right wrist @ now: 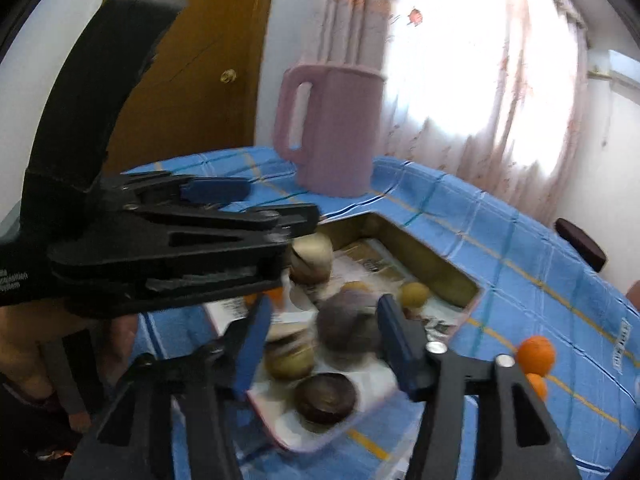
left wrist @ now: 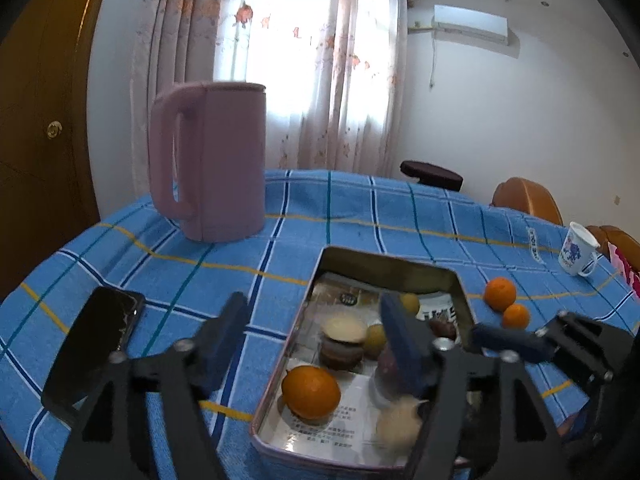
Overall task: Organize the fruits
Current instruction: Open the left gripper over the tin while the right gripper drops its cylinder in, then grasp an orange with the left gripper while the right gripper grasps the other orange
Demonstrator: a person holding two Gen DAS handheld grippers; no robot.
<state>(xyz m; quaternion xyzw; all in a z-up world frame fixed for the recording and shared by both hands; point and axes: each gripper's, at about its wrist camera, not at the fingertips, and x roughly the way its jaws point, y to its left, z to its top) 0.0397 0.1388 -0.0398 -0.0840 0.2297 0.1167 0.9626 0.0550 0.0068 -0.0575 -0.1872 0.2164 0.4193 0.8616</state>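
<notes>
Both tongs are open and hold nothing: the left gripper (left wrist: 316, 320) and the right gripper (right wrist: 324, 320) hang over the tin tray (left wrist: 400, 266) full of fruit. Two small oranges (left wrist: 500, 294) sit on the blue cloth beside it. They look light, round and roly, so pinch one gently across its middle.
</notes>
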